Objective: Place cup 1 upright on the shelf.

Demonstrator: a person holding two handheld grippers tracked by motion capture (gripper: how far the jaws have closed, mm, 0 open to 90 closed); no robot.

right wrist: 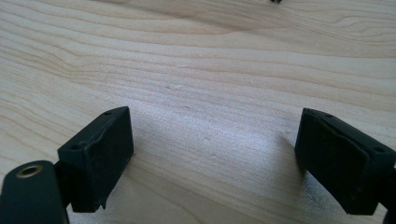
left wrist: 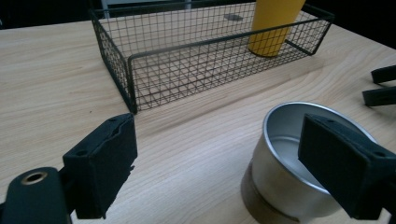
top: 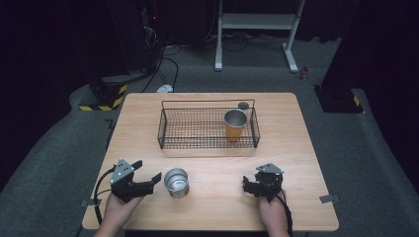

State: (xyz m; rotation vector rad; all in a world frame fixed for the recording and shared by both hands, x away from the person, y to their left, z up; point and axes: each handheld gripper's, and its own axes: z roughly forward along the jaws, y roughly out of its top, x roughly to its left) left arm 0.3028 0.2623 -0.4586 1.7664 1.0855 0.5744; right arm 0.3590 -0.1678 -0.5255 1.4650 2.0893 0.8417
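A silver metal cup (top: 176,182) stands upright on the wooden table (top: 296,148), near the front. My left gripper (top: 149,169) is just to its left, open, with its jaws angled toward the cup. In the left gripper view the cup (left wrist: 280,154) sits at the lower right, and the right pad (left wrist: 345,168) hangs in front of its rim without gripping it. An orange cup with a silver rim (top: 235,124) stands in the right end of a black wire basket (top: 168,129). My right gripper (top: 246,185) is open above bare wood (right wrist: 212,135).
The basket (left wrist: 130,74) lies across the middle of the table, behind both grippers. A small dark round spot (top: 243,105) marks the tabletop behind it. On the floor beyond are a white metal stand (top: 257,22) and a yellow-and-black striped base (top: 106,96).
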